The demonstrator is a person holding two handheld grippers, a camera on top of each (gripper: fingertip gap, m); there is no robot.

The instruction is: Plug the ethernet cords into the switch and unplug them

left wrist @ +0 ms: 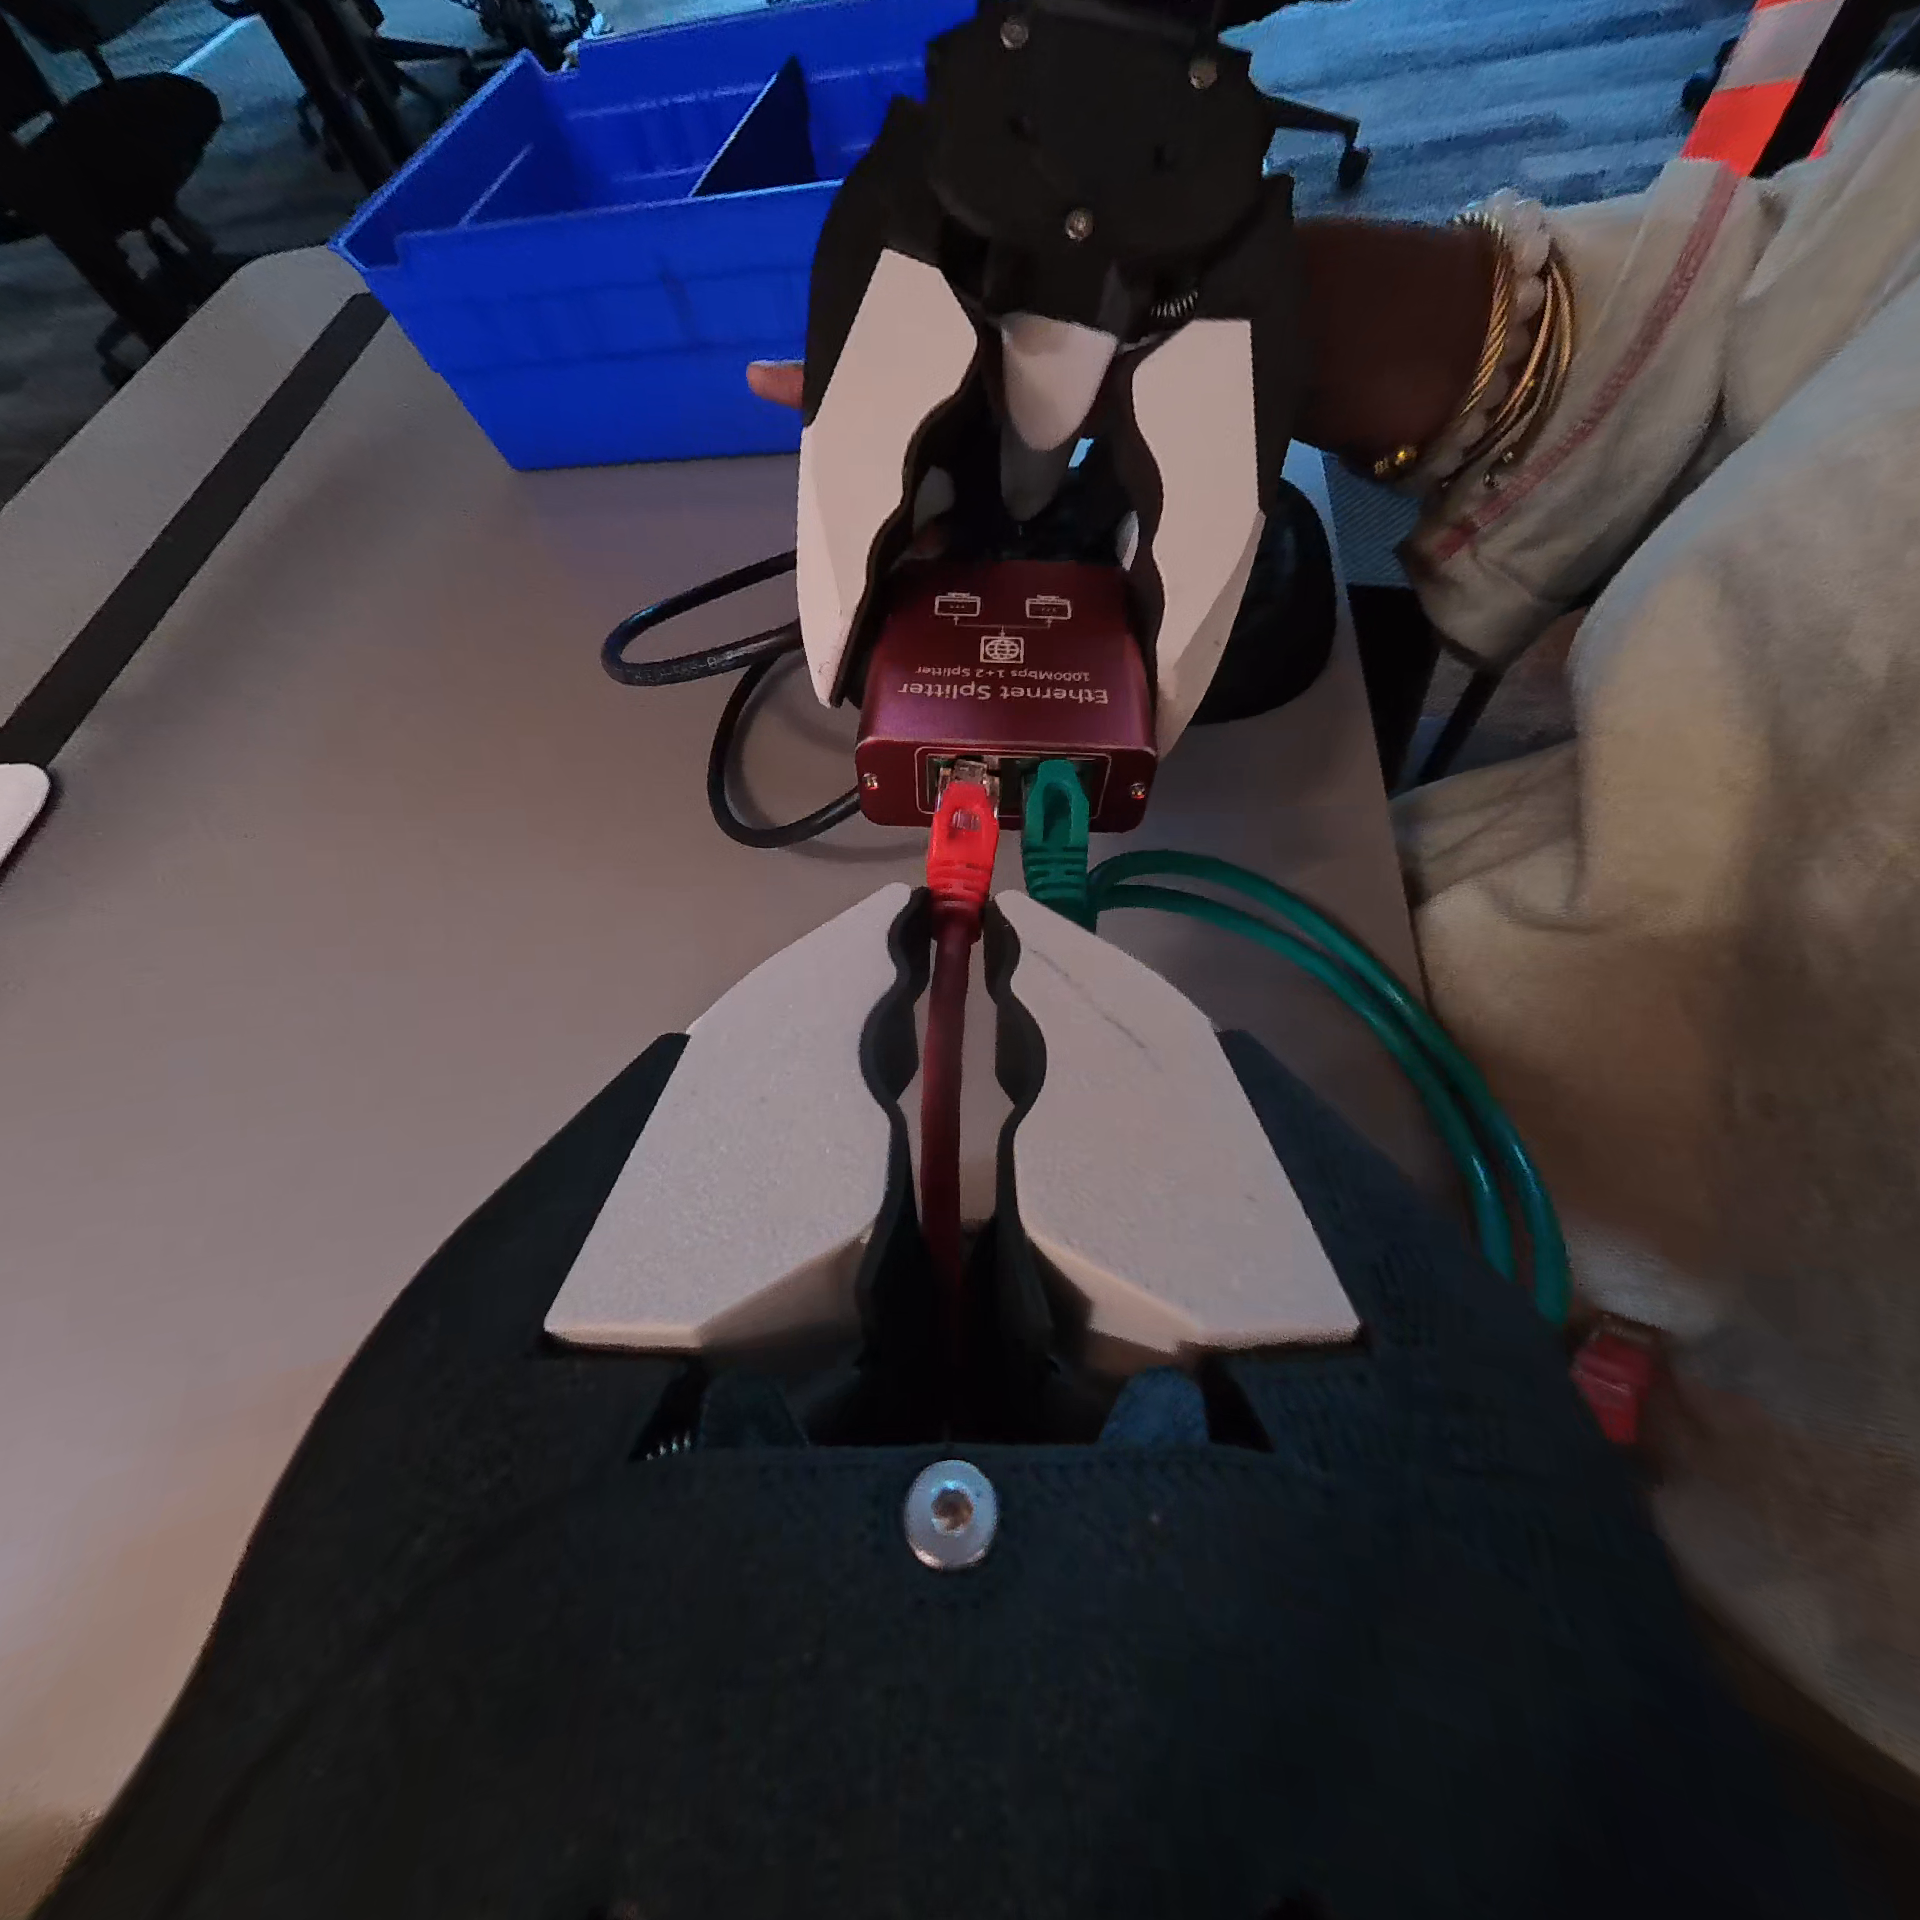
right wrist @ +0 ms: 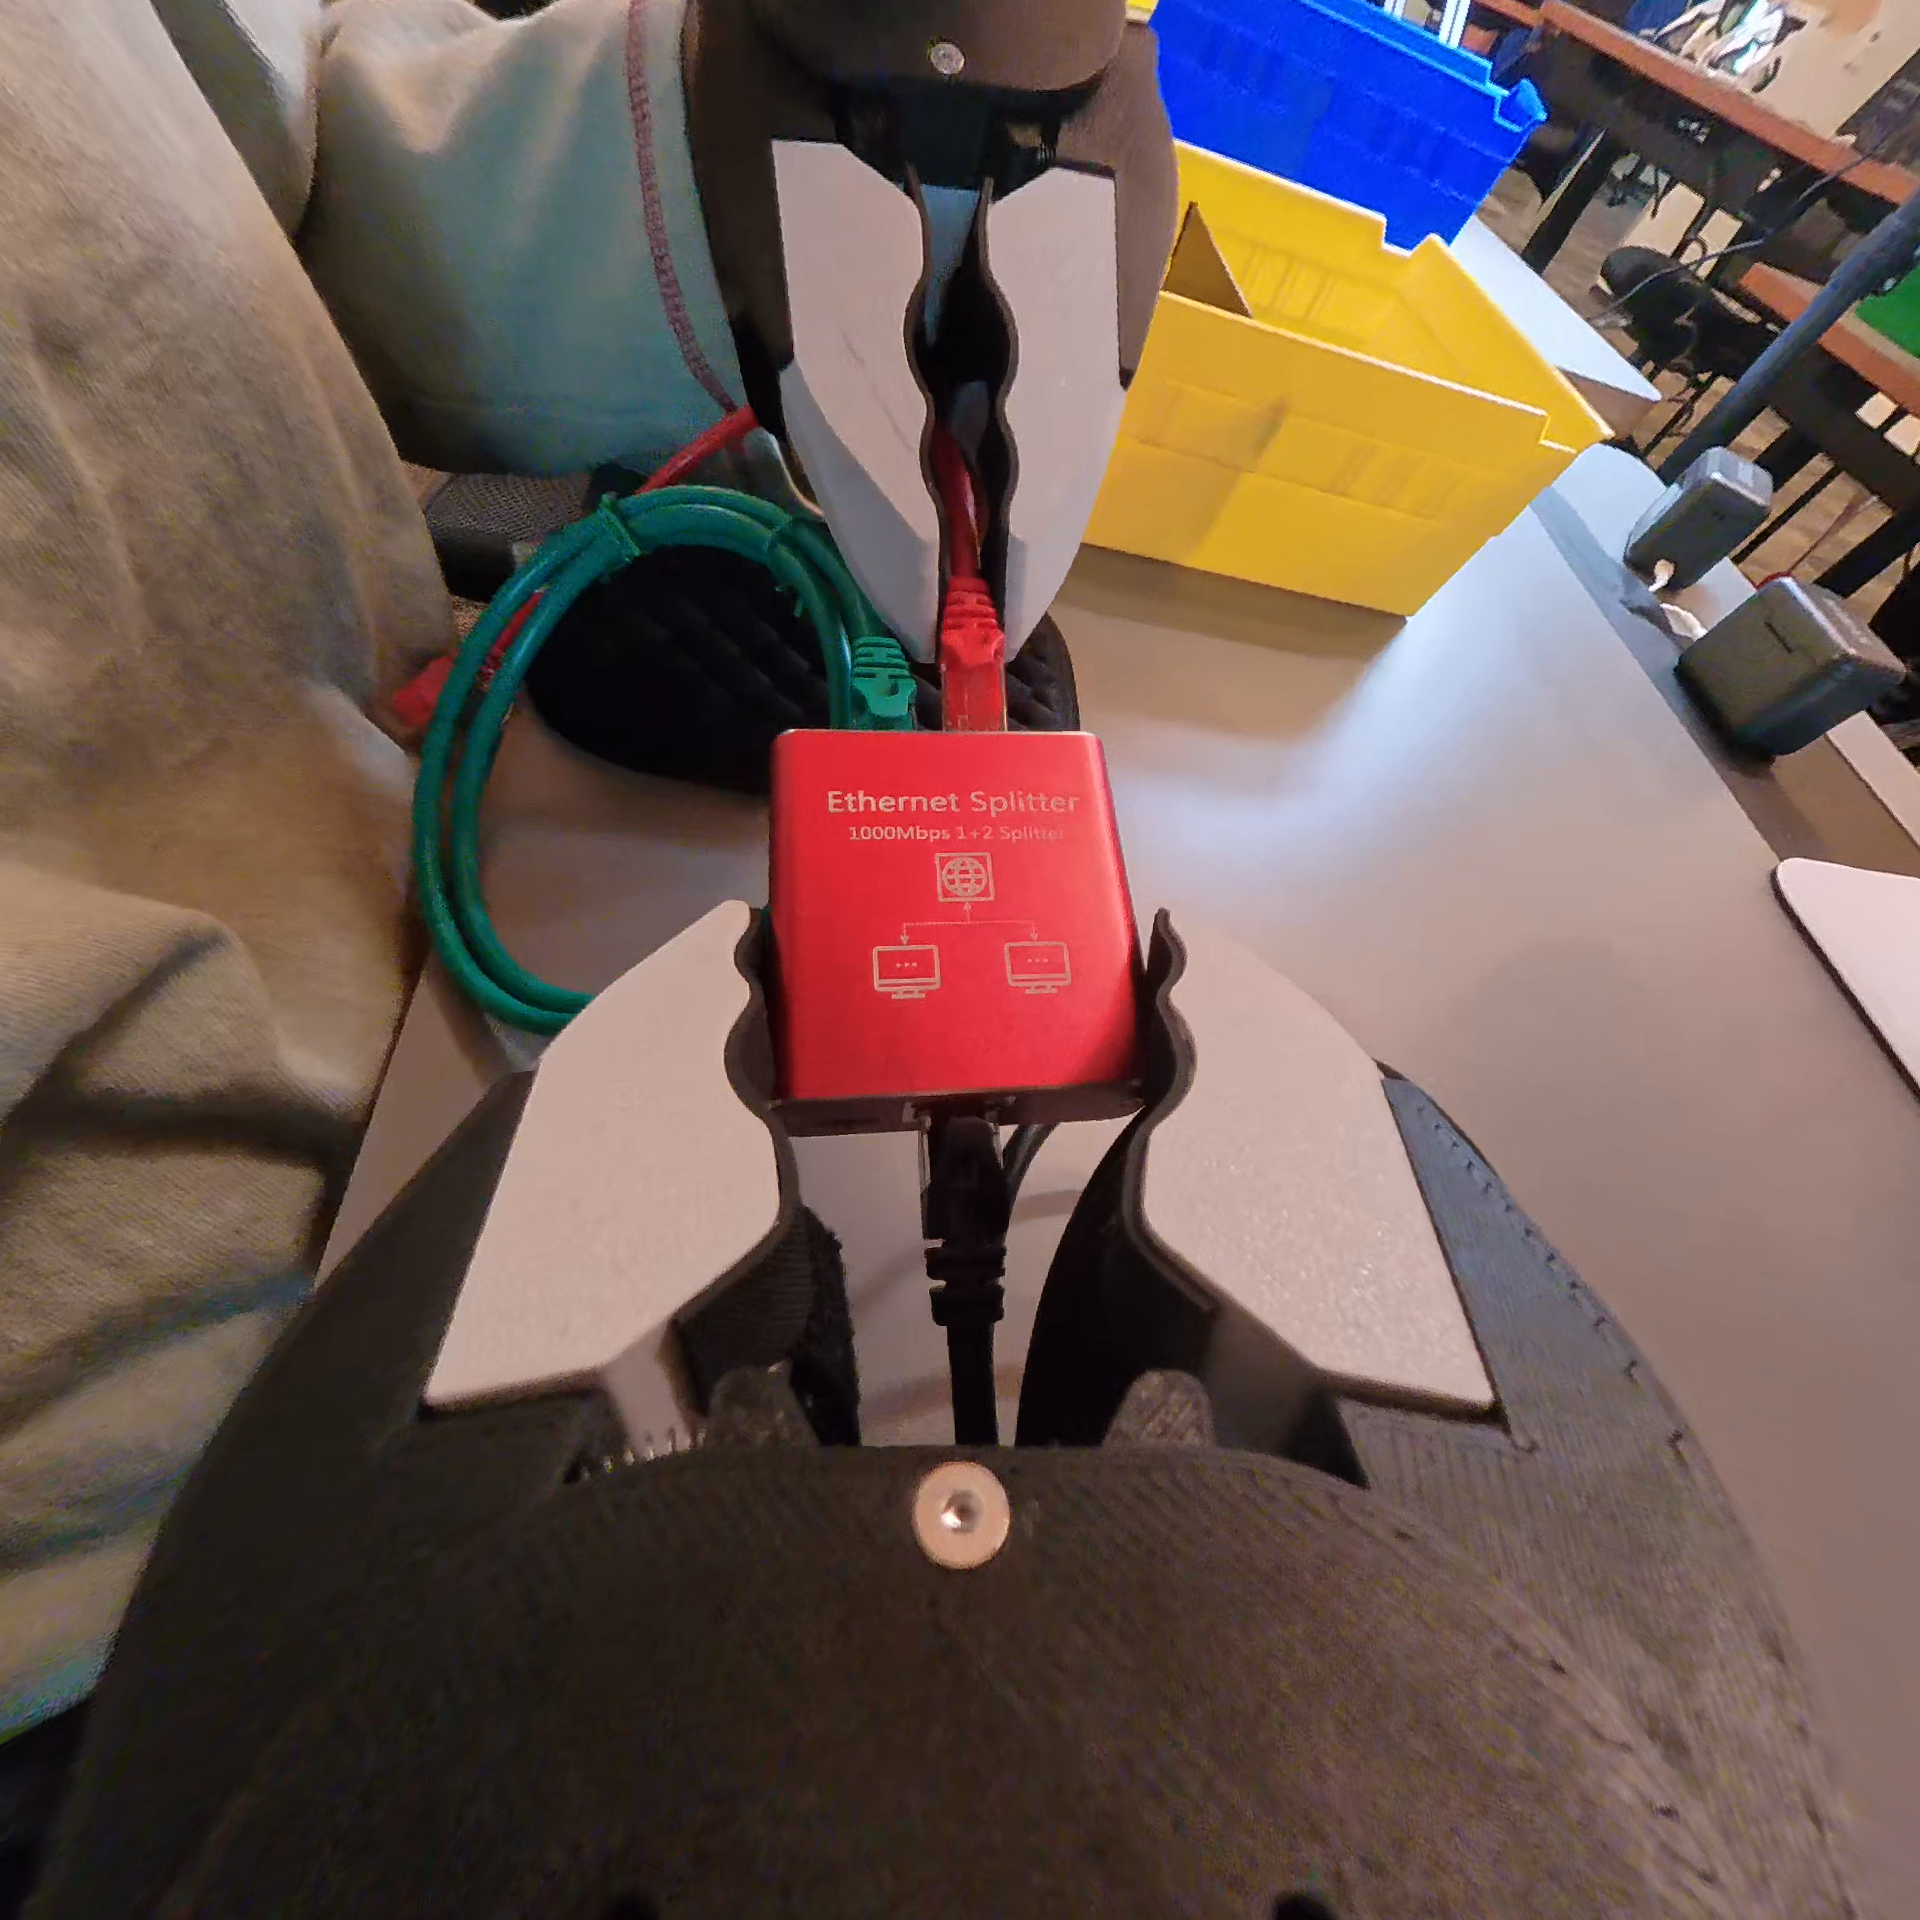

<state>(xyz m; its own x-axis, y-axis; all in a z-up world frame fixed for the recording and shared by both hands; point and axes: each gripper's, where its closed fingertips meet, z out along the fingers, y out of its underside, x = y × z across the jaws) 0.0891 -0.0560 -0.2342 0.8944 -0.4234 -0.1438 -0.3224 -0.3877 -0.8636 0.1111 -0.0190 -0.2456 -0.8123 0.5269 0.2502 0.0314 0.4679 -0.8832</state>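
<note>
A red metal switch (left wrist: 1003,675) sits on the grey table (left wrist: 312,935). My right gripper (right wrist: 956,935) is shut on the sides of the switch (right wrist: 956,904); it shows head-on in the left wrist view (left wrist: 1003,707). My left gripper (left wrist: 951,904) is shut on the red cord (left wrist: 940,1091) just behind its red plug (left wrist: 964,831). The plug's tip is in the switch's left port; I cannot tell how deep. A green plug (left wrist: 1055,821) sits in the port beside it. In the right wrist view the left gripper (right wrist: 971,623) faces me, with the red plug (right wrist: 971,665) and the green plug (right wrist: 883,681).
A black cord (right wrist: 966,1247) is plugged into the switch's near side and loops on the table (left wrist: 748,748). The green cord (right wrist: 457,831) coils by a person's beige sleeve (left wrist: 1662,727). A blue bin (left wrist: 623,260), a yellow bin (right wrist: 1299,416) and dark adapters (right wrist: 1787,665) stand around. There is about 6 cm between the tips of the two grippers.
</note>
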